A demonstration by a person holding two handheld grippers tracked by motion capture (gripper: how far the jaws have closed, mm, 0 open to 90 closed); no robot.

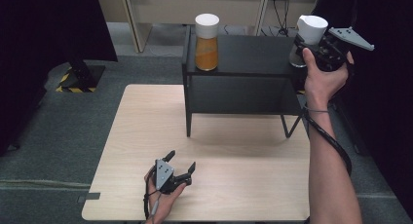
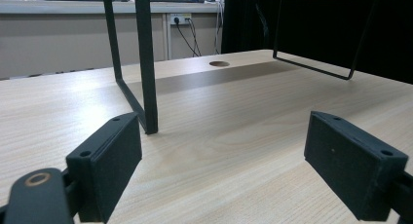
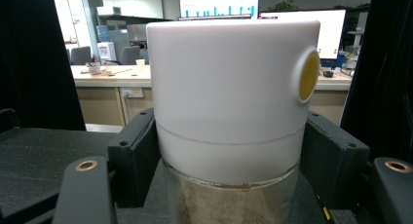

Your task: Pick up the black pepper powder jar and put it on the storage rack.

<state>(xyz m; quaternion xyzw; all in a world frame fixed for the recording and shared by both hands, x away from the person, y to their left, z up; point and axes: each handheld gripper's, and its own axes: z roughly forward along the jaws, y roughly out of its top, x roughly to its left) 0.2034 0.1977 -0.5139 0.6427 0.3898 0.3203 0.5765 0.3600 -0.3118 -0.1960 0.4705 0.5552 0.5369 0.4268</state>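
Over at the far right corner of the black shelf, the right gripper has its jaws pressed against both sides of a glass jar with a white lid; its contents look like a pale powder, though the glass is hard to read. A second jar, orange-filled, stands at the shelf's far left. The left gripper rests low on the wooden table, near edge, jaws spread wide on nothing.
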